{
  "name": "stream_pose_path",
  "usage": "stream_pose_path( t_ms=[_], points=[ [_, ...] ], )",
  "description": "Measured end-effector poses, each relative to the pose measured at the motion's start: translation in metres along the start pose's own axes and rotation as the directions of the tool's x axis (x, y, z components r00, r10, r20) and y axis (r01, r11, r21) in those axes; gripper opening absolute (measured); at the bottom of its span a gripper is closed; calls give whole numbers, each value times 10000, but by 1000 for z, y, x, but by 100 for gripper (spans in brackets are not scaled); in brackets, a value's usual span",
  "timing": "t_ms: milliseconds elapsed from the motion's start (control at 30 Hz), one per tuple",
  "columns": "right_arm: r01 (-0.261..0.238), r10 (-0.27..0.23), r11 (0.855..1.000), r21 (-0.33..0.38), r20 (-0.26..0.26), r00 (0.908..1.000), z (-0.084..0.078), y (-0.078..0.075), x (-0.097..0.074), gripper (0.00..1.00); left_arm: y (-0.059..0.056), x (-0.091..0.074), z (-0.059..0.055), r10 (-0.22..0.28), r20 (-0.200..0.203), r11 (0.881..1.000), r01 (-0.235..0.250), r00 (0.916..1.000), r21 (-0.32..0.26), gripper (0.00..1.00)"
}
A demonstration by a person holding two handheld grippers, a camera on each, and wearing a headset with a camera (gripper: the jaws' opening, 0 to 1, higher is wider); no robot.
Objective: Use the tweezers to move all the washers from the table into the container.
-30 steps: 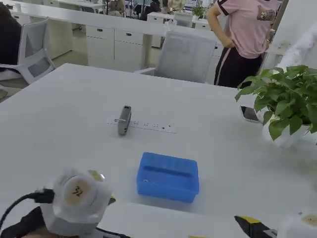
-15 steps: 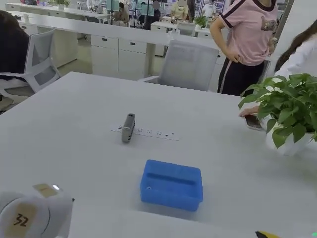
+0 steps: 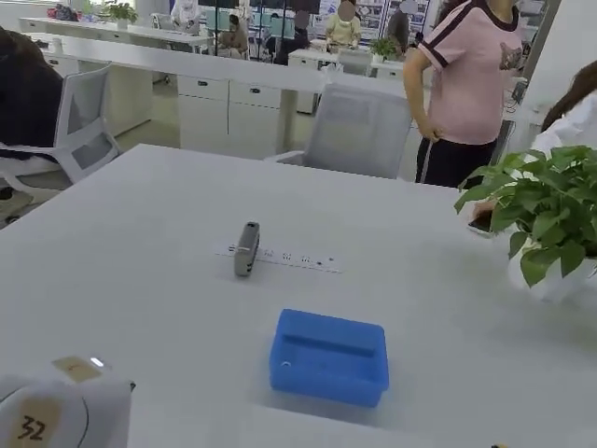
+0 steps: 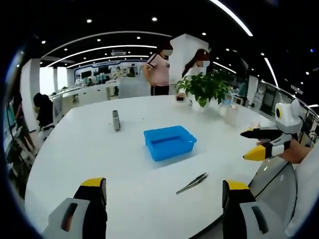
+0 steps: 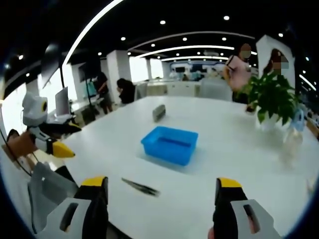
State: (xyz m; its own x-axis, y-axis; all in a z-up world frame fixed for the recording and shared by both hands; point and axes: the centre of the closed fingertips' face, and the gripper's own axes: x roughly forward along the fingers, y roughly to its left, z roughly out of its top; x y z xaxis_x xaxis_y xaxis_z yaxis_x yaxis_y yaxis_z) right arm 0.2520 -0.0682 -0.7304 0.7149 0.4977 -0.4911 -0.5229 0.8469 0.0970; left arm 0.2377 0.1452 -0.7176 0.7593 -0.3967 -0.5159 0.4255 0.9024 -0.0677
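Drawn back since a second ago, the left gripper (image 4: pixel 163 185) hangs wide open and empty. Slim silver tweezers (image 4: pixel 192 183) lie flat on the white table (image 3: pixel 140 280), near the blue container (image 3: pixel 326 385). The right gripper (image 5: pixel 160 182) also gapes, holding nothing.

One number to call: down at seven o'clock in the head view, a round tan sticker (image 3: pixel 31 427) on the white housing of the left gripper (image 3: pixel 70 403) reads "32" in dark digits, tipped a little. Up at twelve o'clock, the boards (image 3: pixel 328 7) on the far wall carry print, too blurred to read. The pink shirt (image 3: pixel 466 75) at one o'clock has a chest print, no letters to make out. Markings on the power strip (image 3: pixel 289 259) mid-table are too small. Both gripper views: nothing legible.
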Motion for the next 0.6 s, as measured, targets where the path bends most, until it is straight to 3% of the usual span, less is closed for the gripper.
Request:
stream_pose_path(
  t_ms=[600],
  points=[
    [204,-203,9998,-36,187,9996,1,-6,-8,87,-1,-3,2,325,257,9993,-321,9991,-167,98]
  ],
)
